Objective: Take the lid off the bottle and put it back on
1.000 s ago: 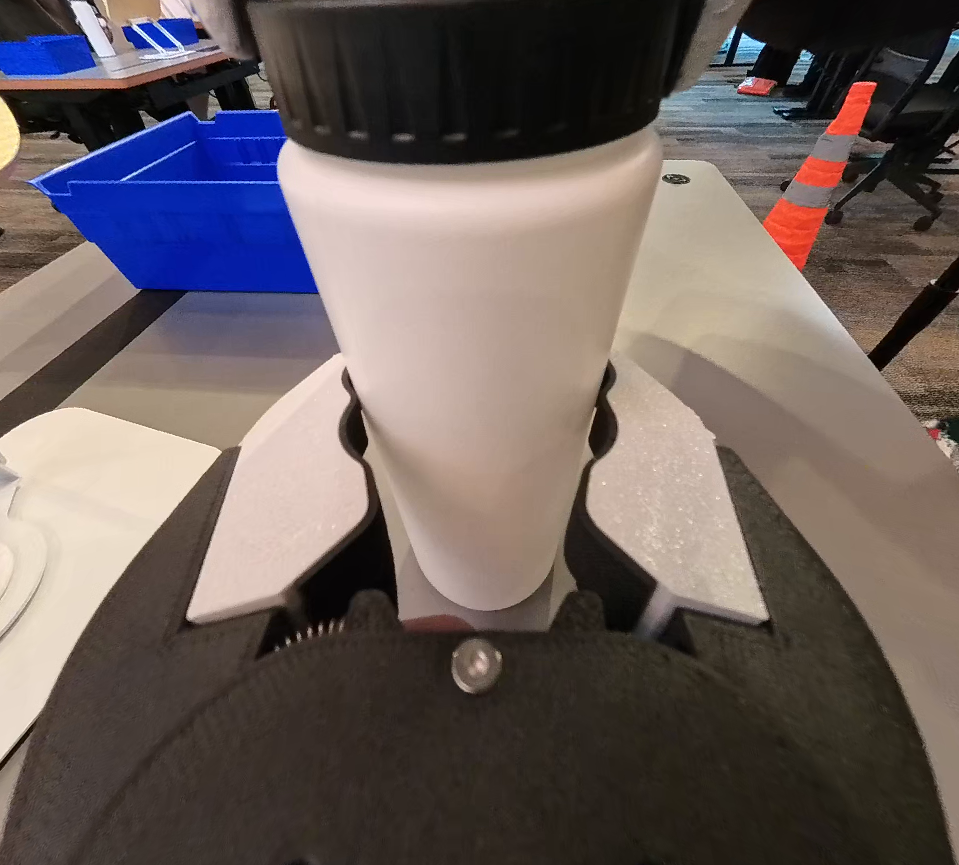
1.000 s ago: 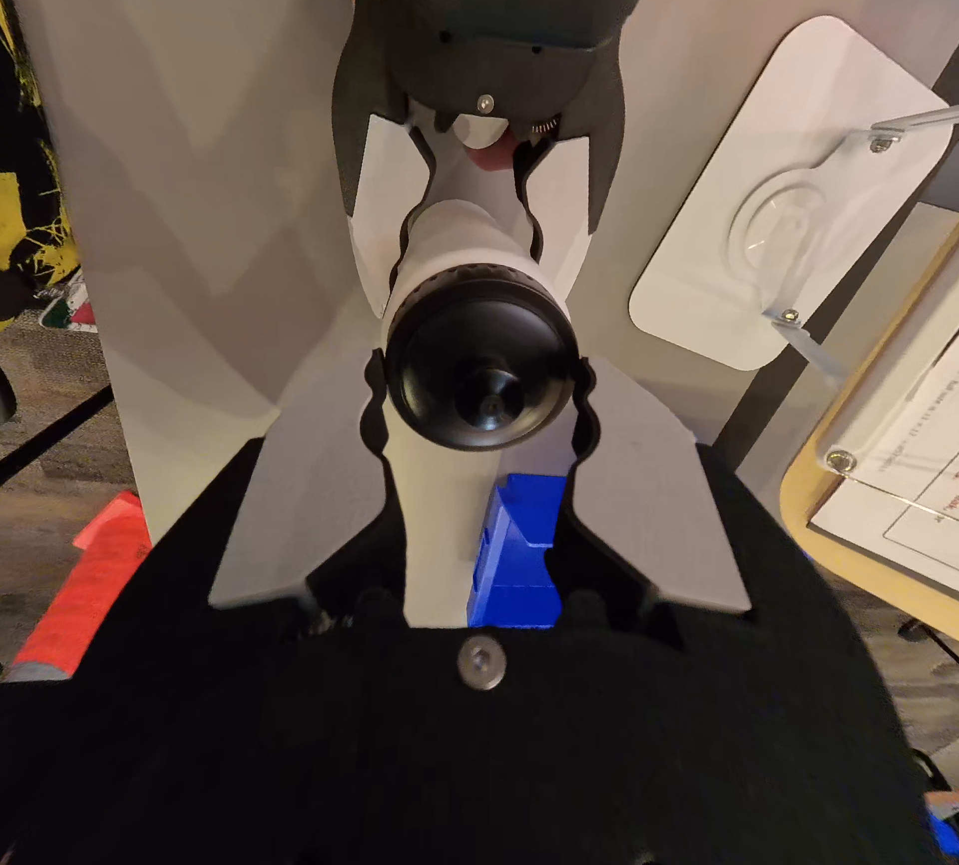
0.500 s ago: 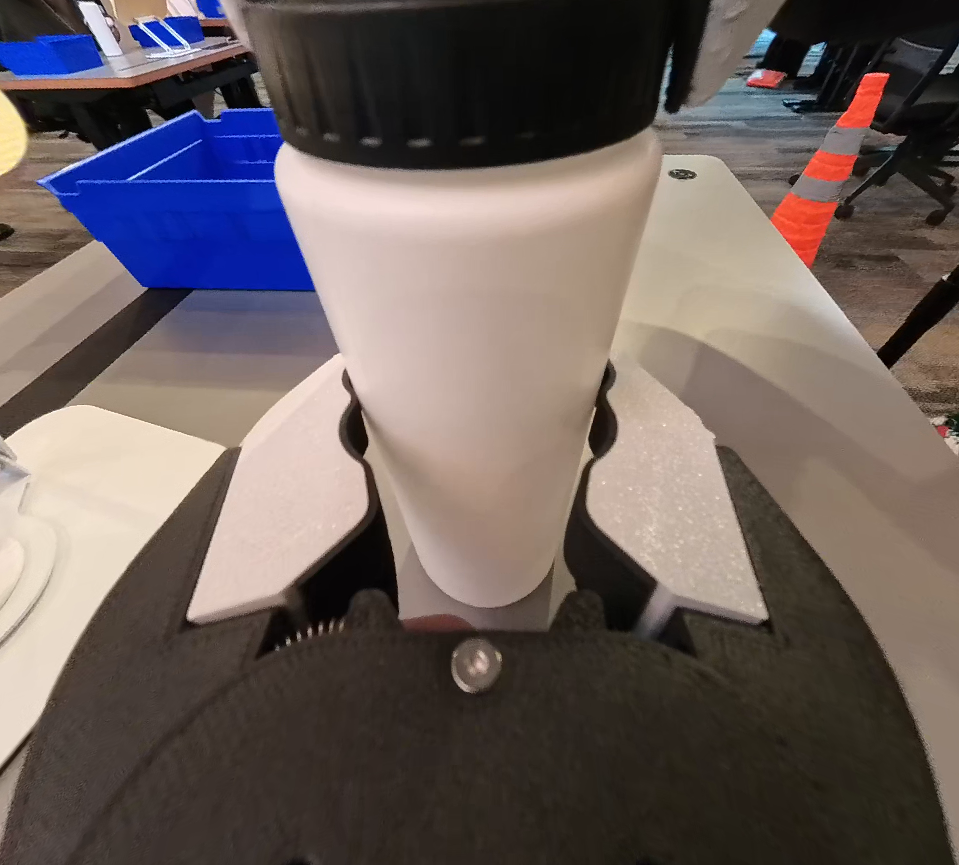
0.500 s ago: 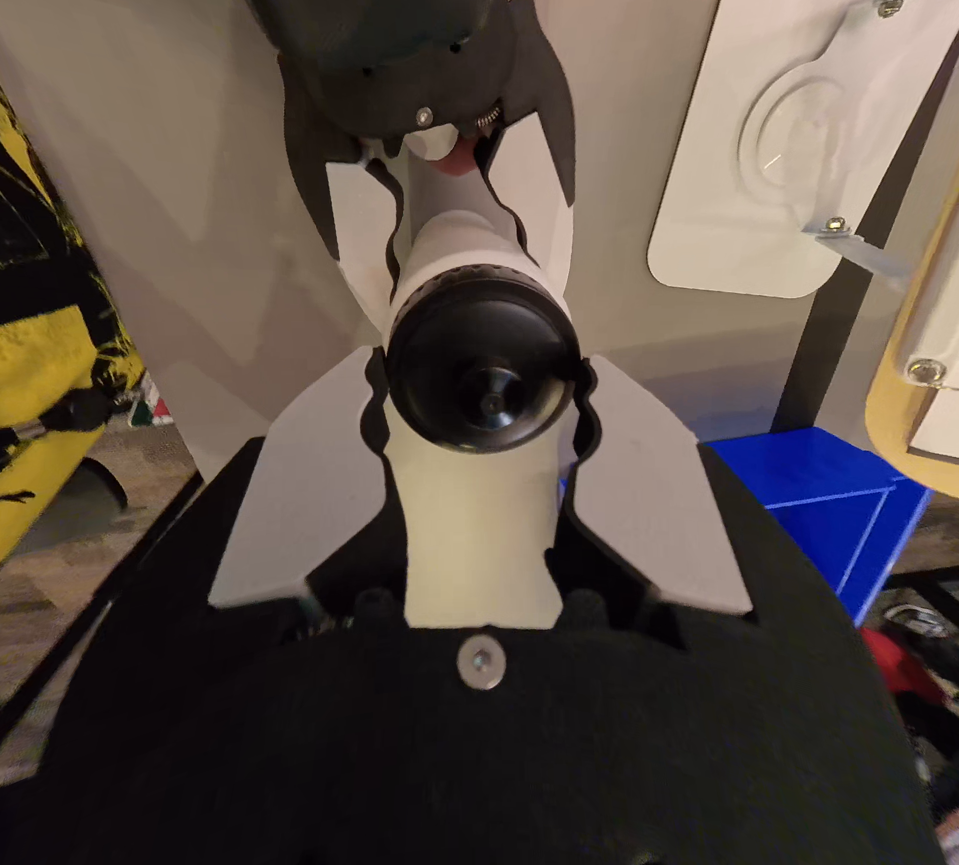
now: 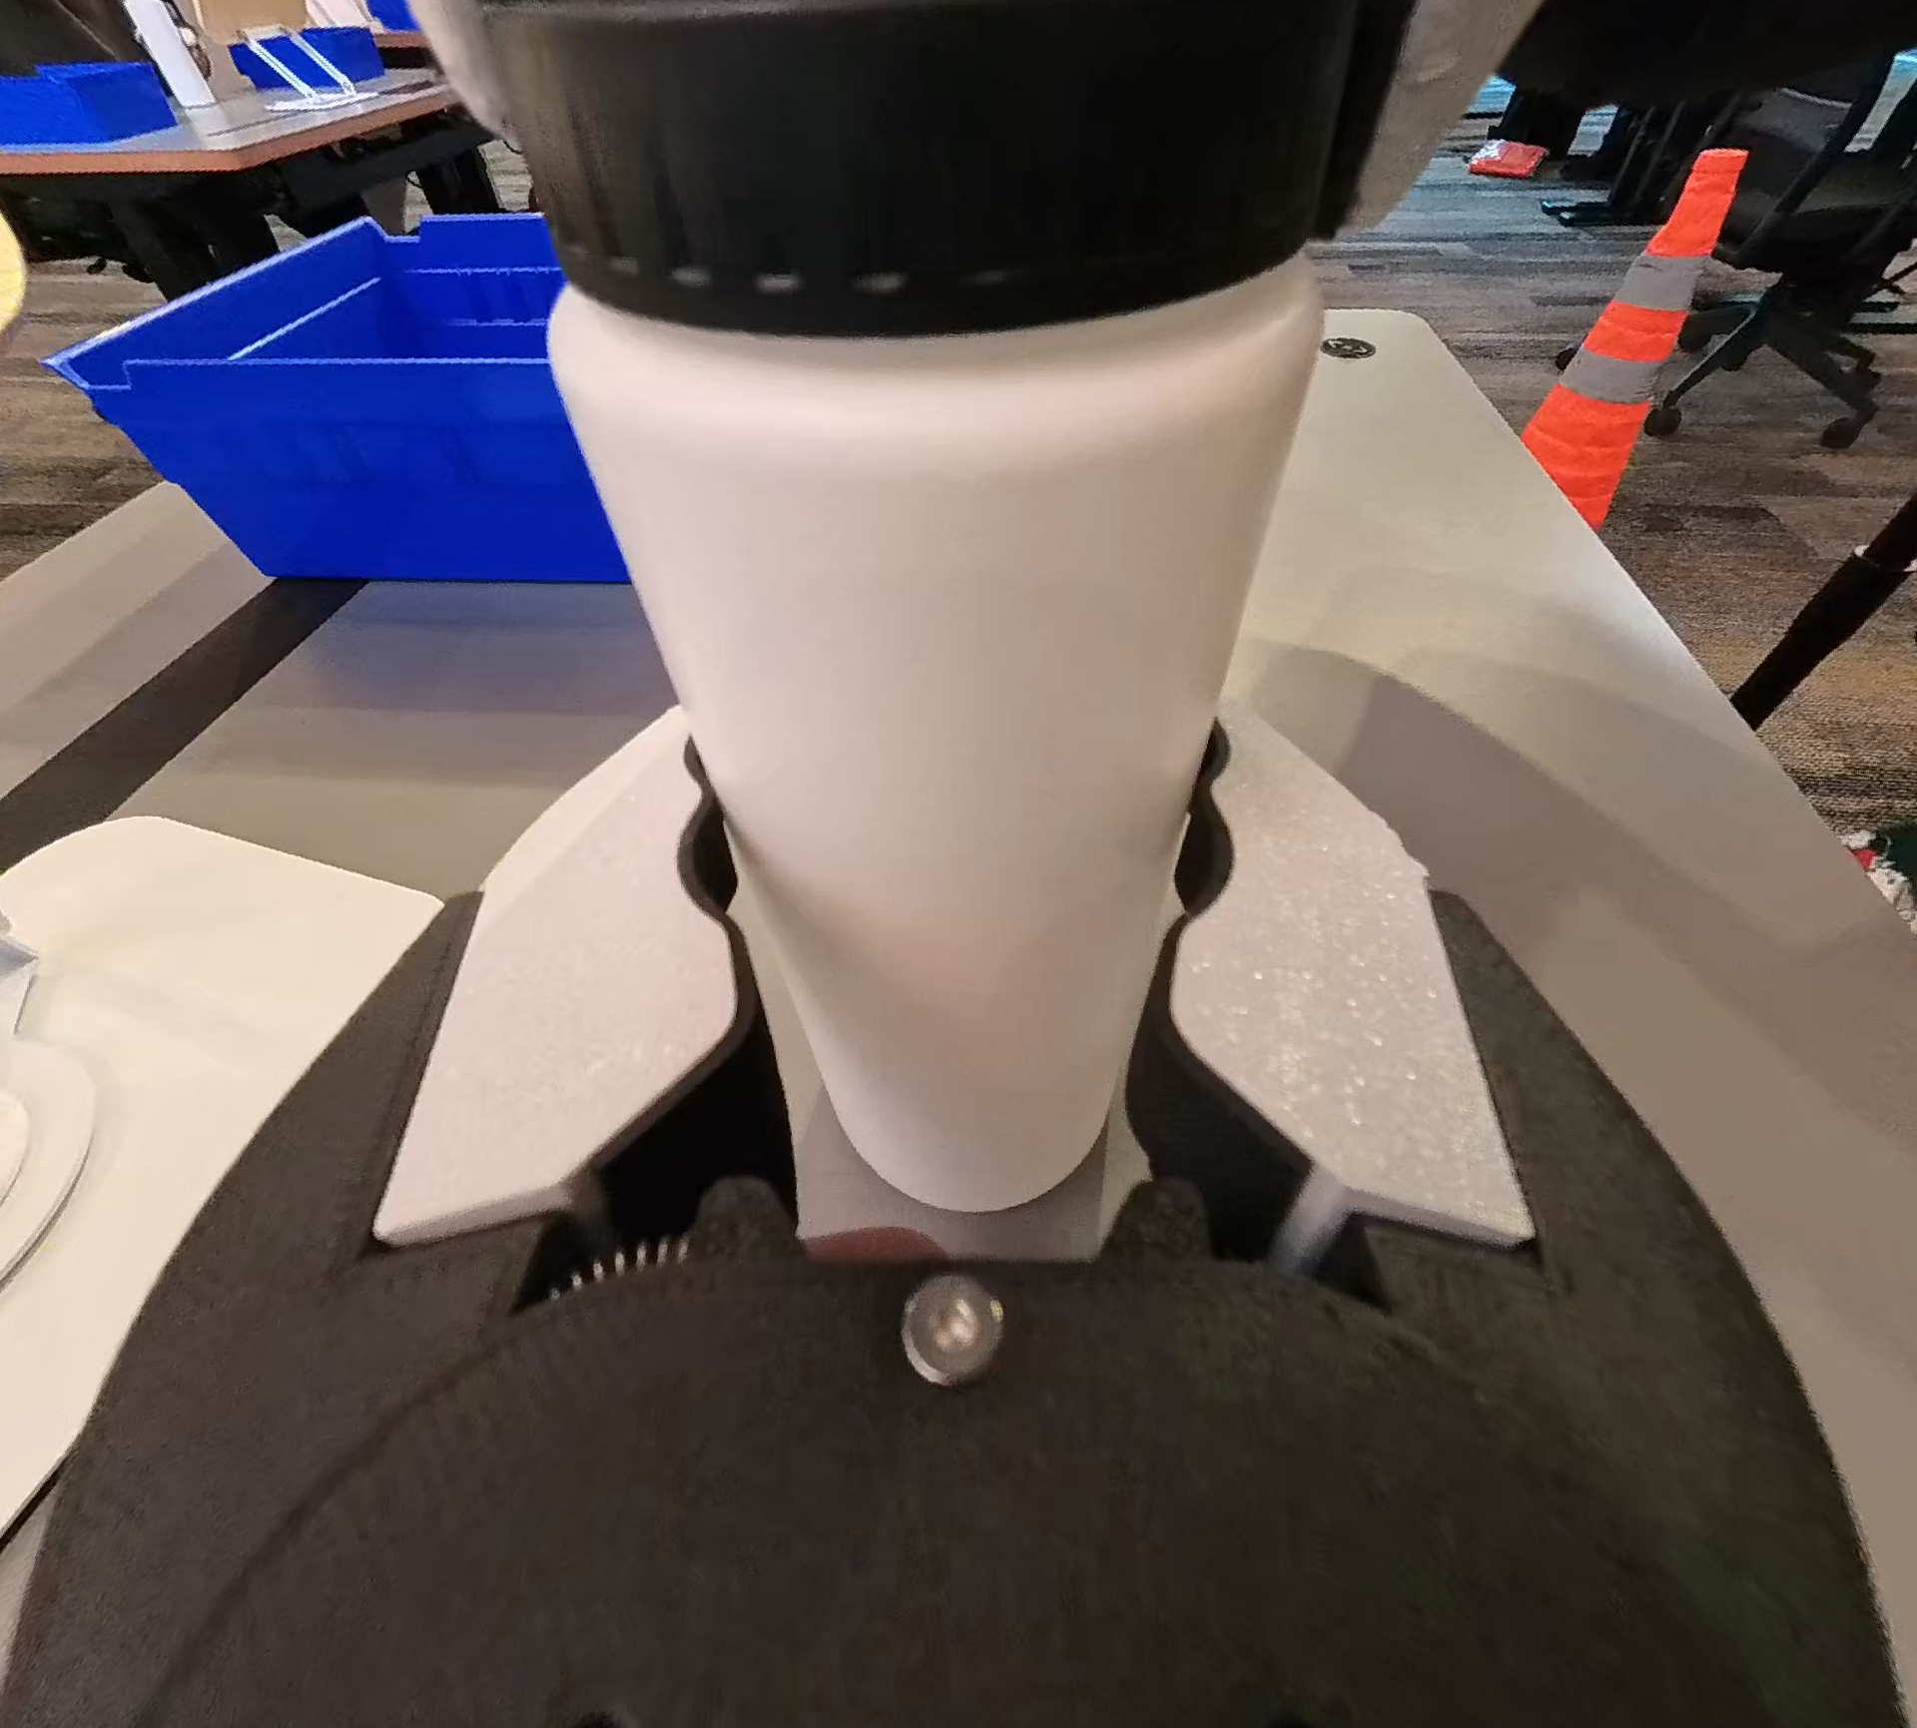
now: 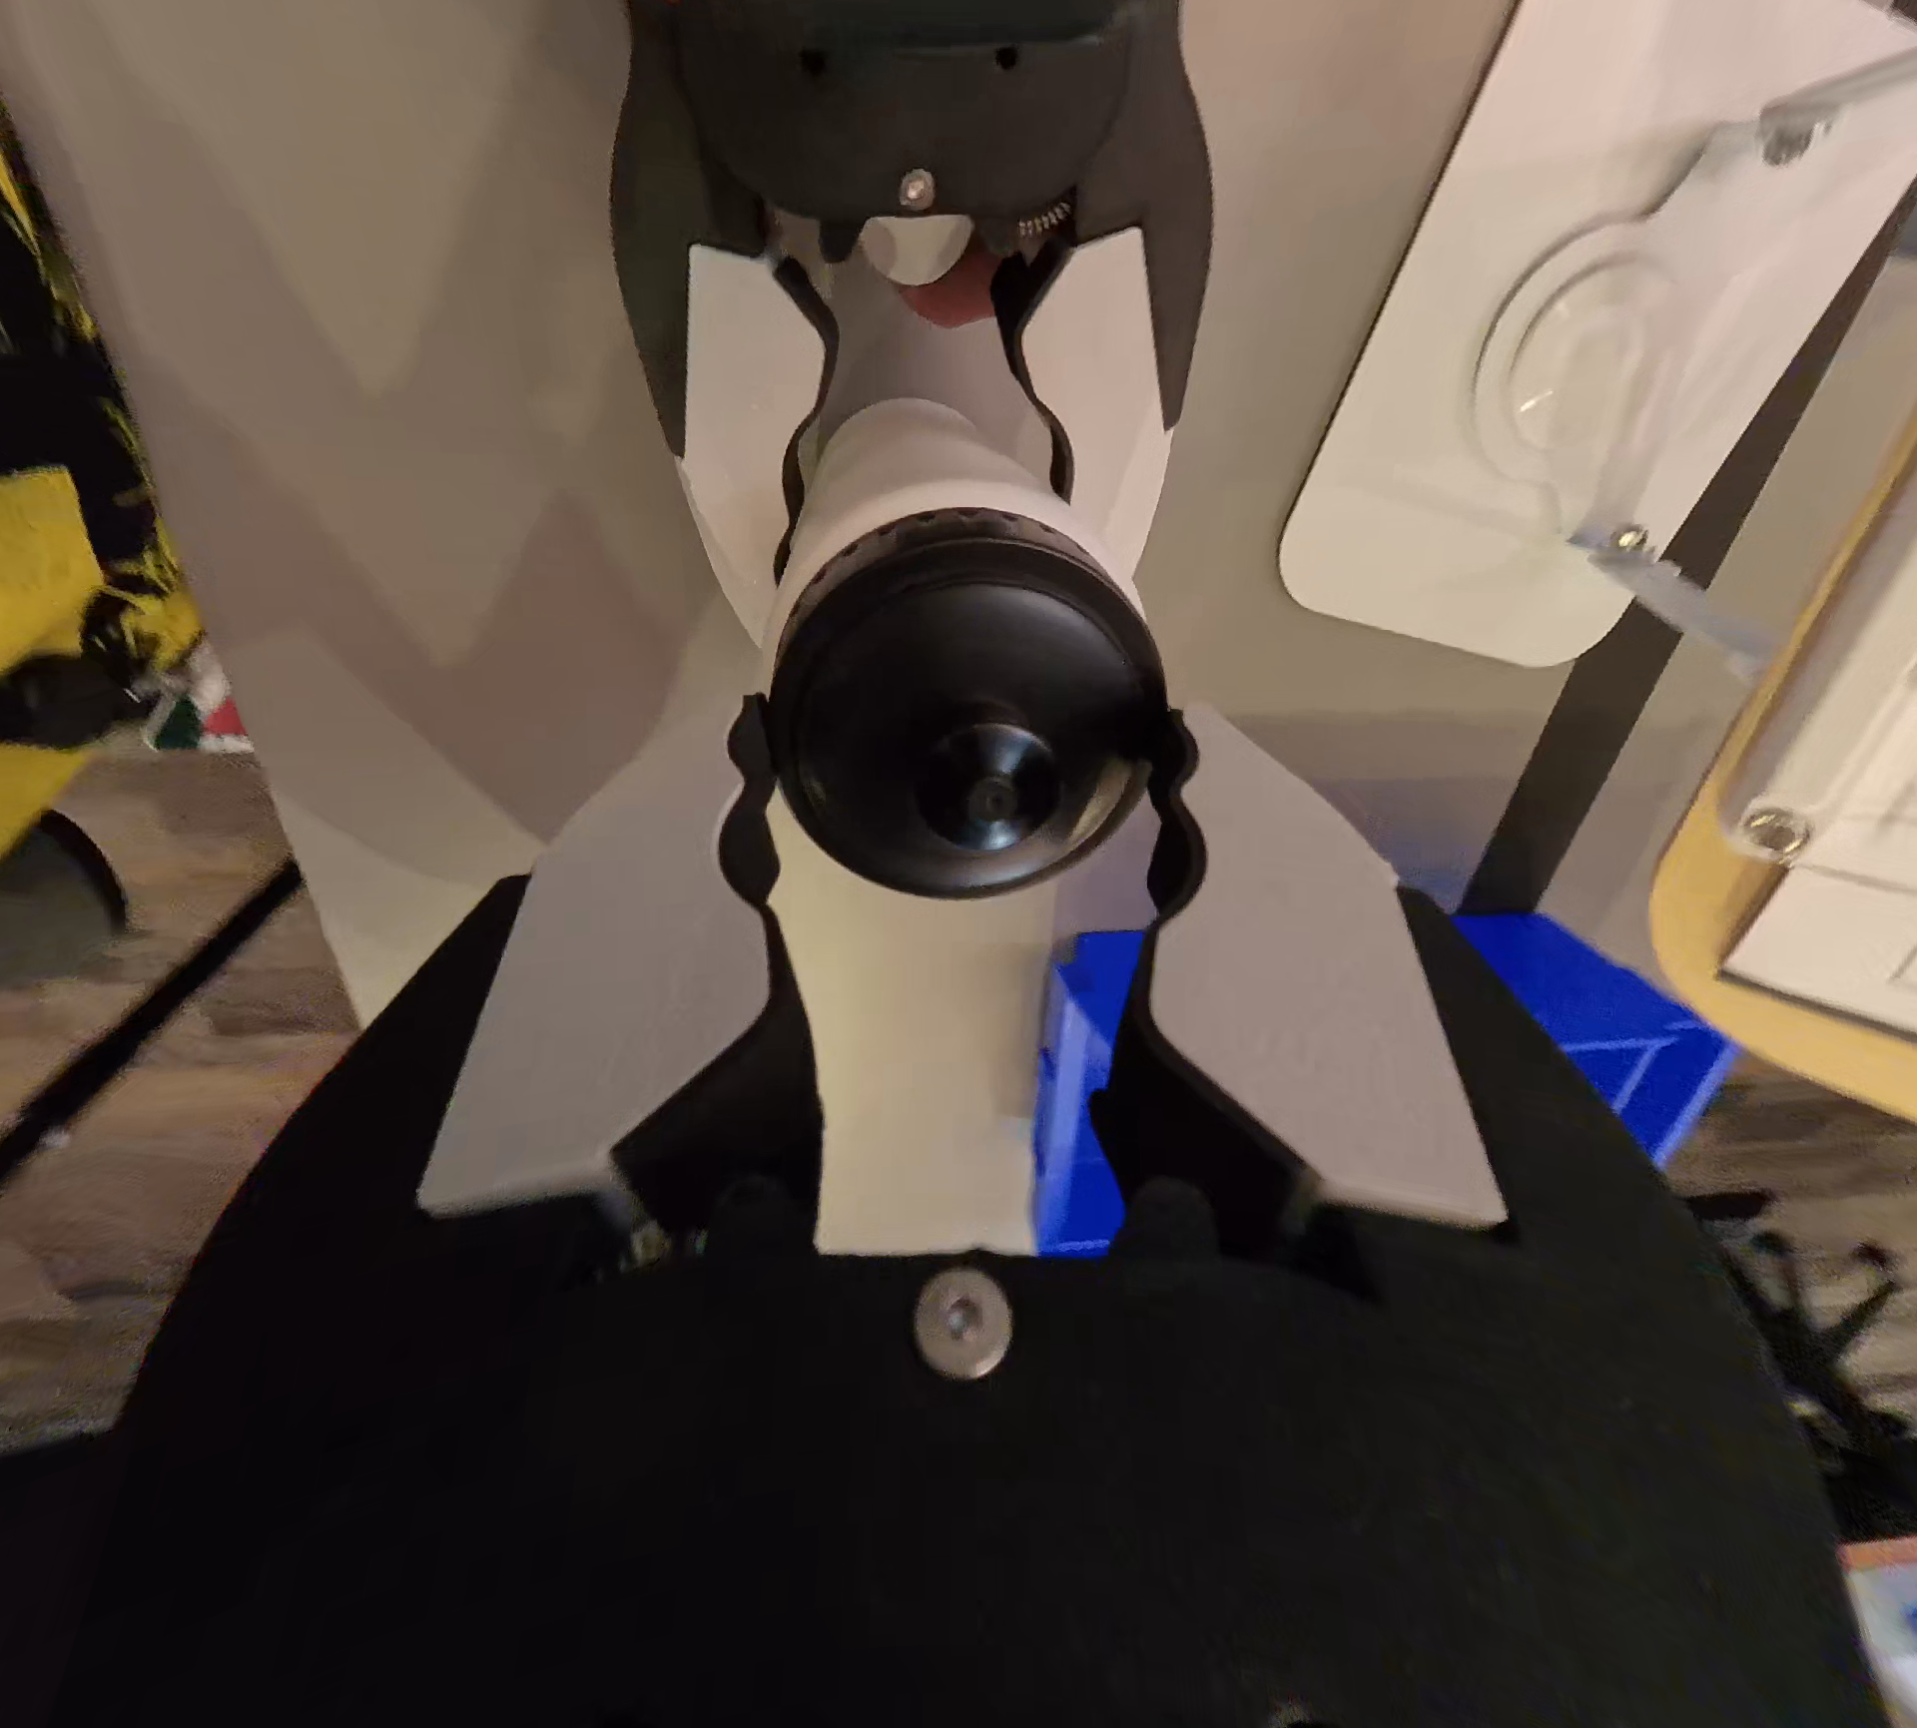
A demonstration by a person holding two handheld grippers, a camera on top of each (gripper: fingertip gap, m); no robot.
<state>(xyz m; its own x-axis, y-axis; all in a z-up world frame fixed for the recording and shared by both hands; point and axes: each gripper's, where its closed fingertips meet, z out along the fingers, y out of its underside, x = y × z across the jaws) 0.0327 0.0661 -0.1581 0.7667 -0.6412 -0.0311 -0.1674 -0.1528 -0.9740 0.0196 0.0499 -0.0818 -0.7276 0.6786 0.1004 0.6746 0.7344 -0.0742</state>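
Left gripper (image 5: 949, 849) clamps upright bottle (image 5: 934, 641) (lid (image 6: 960, 703) up); right gripper (image 6: 960, 755) pinches lid.

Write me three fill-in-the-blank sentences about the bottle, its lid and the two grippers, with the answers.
1. The left gripper is clamped on the body of the smooth ____ bottle.
2. The right gripper grips the ribbed round ____ lid.
3. Behind the bottle on the grey table sits an open ____ plastic bin.

Answers: white; black; blue
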